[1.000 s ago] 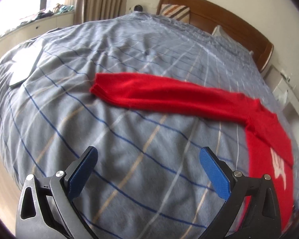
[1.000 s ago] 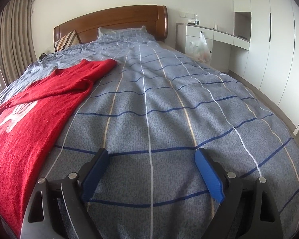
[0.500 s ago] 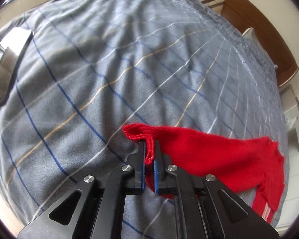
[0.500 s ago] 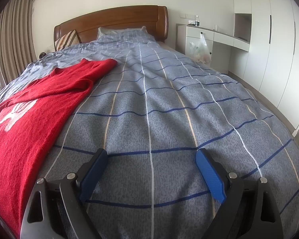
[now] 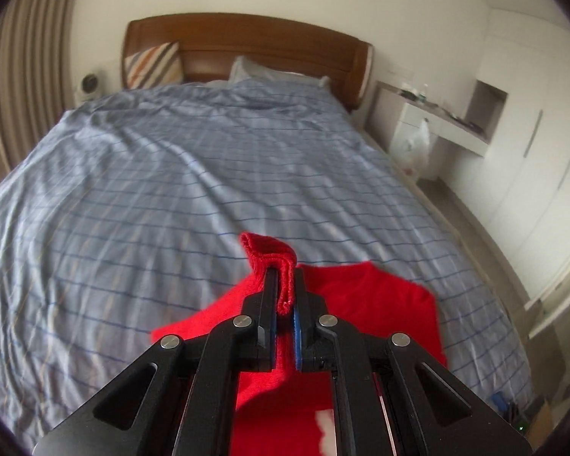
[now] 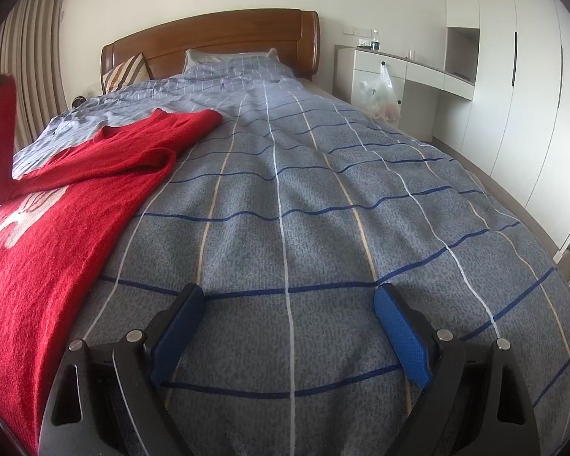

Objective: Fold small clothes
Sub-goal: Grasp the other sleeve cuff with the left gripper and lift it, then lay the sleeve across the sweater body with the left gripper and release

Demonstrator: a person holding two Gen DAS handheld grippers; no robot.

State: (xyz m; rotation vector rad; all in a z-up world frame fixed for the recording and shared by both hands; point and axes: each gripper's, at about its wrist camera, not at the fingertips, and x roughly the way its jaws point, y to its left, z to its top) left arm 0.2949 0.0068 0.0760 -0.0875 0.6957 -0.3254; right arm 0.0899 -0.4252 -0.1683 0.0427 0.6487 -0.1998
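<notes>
Left tool (image 5: pixel 285 285) pinches one red sweater's (image 6: pixel 57 235) cuff (image 5: pixel 271 254).

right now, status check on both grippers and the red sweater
Left gripper shut on sweater cuff, sleeve lifted off the bed. Right gripper open, empty, low over the duvet. Red sweater body flat on bed. Nothing in the way.

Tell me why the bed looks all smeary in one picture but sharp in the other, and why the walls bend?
Left wrist view: the blanket is smeared by motion blur, while the left gripper and the red sleeve cuff it pinches look sharp. Right wrist view: crisp stripes, right gripper open. Both views: fisheye lens curves the wardrobe, with dark corners.
</notes>
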